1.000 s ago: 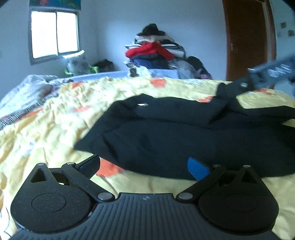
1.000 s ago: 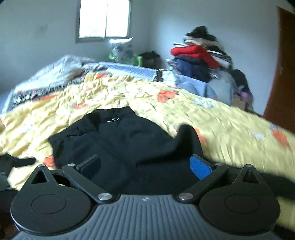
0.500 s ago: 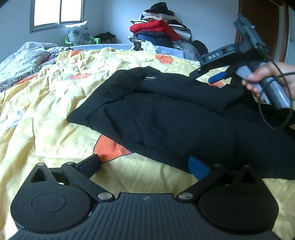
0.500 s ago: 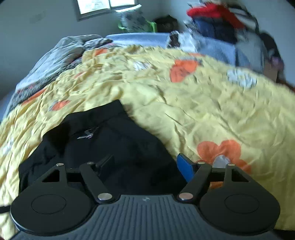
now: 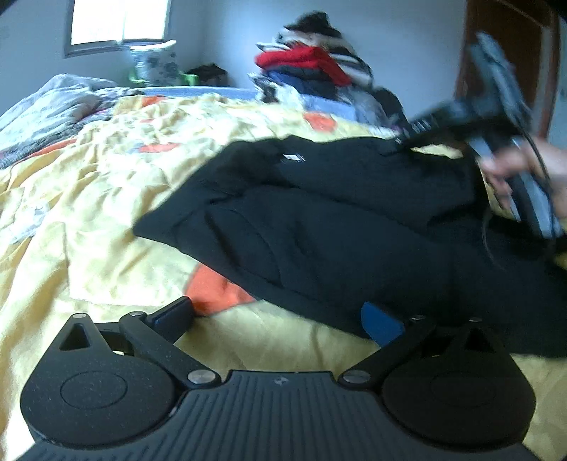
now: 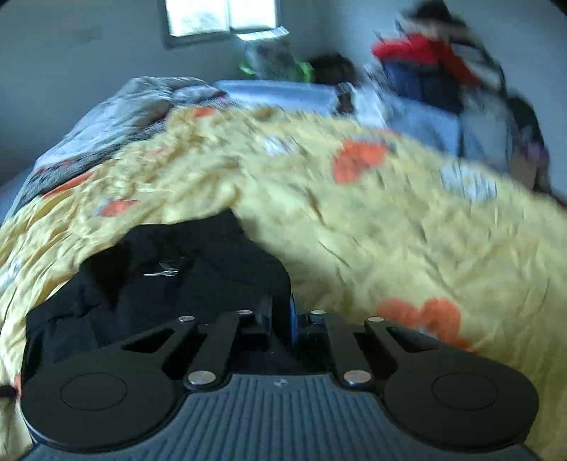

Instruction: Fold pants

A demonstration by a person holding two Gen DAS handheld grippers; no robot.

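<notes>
we list, left to right. window (image 5: 118, 26): back wall, far left. yellow bedspread (image 5: 106, 198) with orange flowers: covers the bed, under everything. left gripper (image 5: 280, 319): our fingers spread wide, holding nothing, low over the bedspread at the near edge of the cloth. black pants (image 5: 336, 227): lying rumpled across the bedspread, centre to right. clothes pile (image 5: 312, 67): behind the bed. right gripper (image 6: 280, 315): our fingers pinched together on a raised fold of the black pants at their right edge; seen blurred in the left view, gripped by our right hand (image 5: 531, 173). wooden door (image 5: 510, 53): far right.
</notes>
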